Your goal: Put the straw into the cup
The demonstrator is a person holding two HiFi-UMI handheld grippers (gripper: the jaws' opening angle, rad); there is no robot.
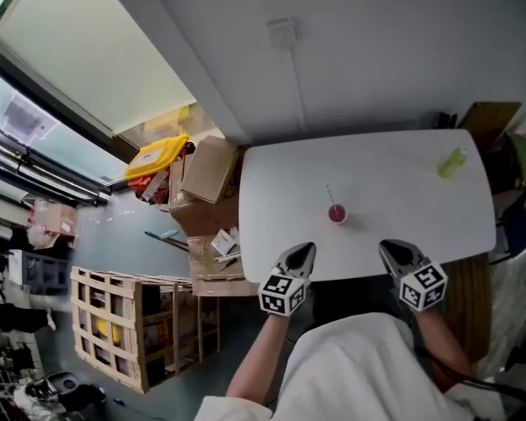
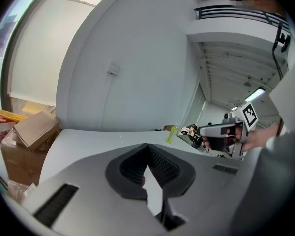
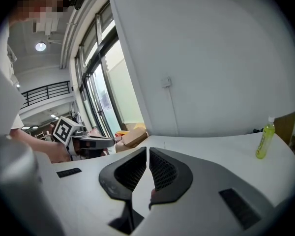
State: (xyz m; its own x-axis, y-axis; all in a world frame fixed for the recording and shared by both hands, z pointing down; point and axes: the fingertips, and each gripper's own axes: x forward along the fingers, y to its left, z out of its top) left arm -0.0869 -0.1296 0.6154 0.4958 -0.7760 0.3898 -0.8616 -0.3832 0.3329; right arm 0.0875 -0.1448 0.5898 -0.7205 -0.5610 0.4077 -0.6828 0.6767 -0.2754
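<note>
Now both grippers hover at the near edge of the white tabletop (image 1: 377,165). The left gripper (image 1: 307,249) is at 7 o'clock from the red cup (image 1: 337,214), and the right gripper (image 1: 388,247) is at 4 o'clock from it, so the cup stands ahead of them and between them, well apart from both. A thin straw (image 1: 330,195) goes up from the cup and leans a little toward 11 o'clock. It is too thin to tell if its lower end is really inside the cup.

In the left gripper view the jaws of the left gripper (image 2: 147,146) are closed tip to tip, with nothing between them. In the right gripper view the jaws of the right gripper (image 3: 147,150) are also together, only a thin slit is left, and they hold nothing.

A green bottle (image 1: 451,162) stands upright near the far right corner of the tabletop, at 2 o'clock from the cup. On the floor at 9 o'clock from the tabletop are cardboard boxes (image 1: 209,170), and a wooden crate (image 1: 131,323) is at 8 o'clock.
</note>
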